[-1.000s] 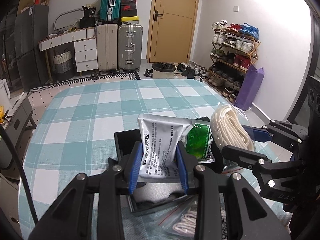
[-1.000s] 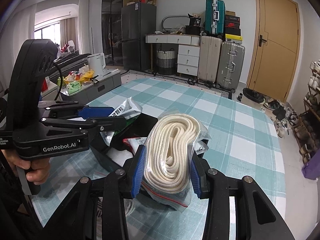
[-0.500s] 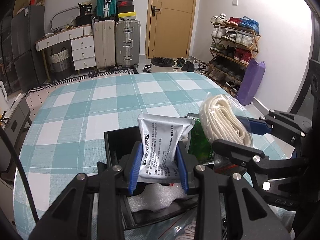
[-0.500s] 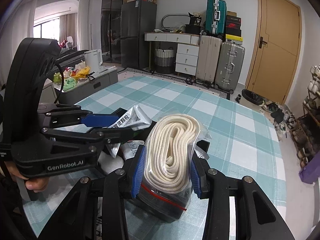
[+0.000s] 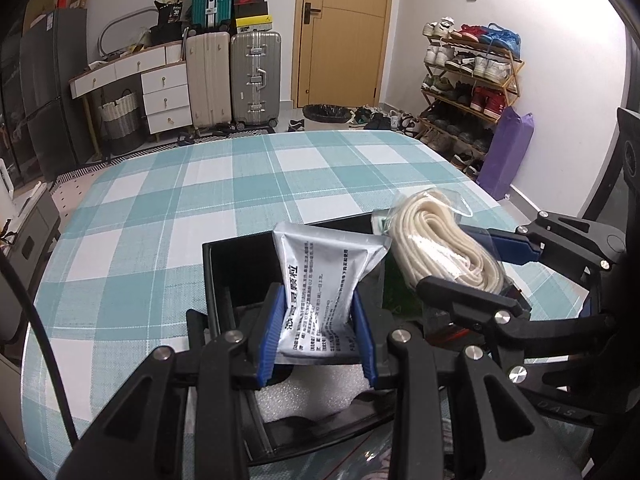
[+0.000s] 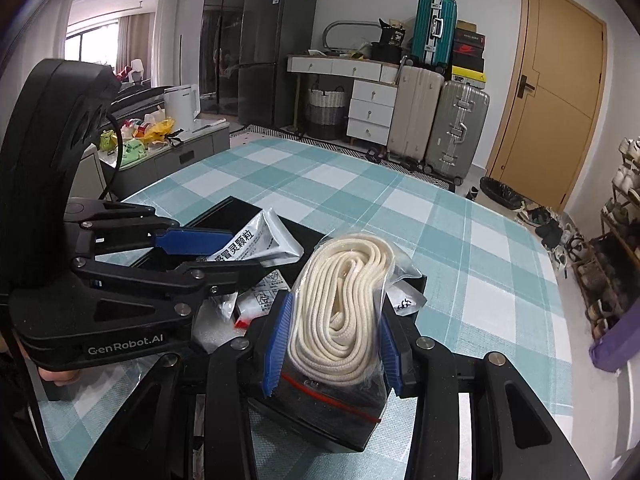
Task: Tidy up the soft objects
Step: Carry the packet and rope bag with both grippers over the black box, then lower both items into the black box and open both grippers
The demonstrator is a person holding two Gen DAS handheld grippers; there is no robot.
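My left gripper (image 5: 318,334) is shut on a silver foil sachet (image 5: 324,280) with black print, held upright over the open black box (image 5: 224,276). Beside it on the right, my right gripper (image 6: 331,350) is shut on a clear zip bag of coiled cream rope (image 6: 344,304), also over the box (image 6: 416,280). In the right wrist view the left gripper (image 6: 224,252) with the sachet (image 6: 256,244) reaches in from the left. The rope bag (image 5: 444,248) shows at the right of the left wrist view. White foam (image 5: 316,392) and printed packets (image 6: 260,300) lie inside the box.
The box stands near the front of a table with a teal and white checked cloth (image 5: 248,184). Another clear bag (image 5: 404,456) lies on the cloth just before the box. Suitcases (image 5: 232,76), a shoe rack (image 5: 472,84) and a purple bag (image 5: 506,152) stand beyond the table.
Both grippers have sunk toward the box with their loads. The sachet and the rope bag now sit lower over the box opening, and the green packet is mostly hidden behind them.
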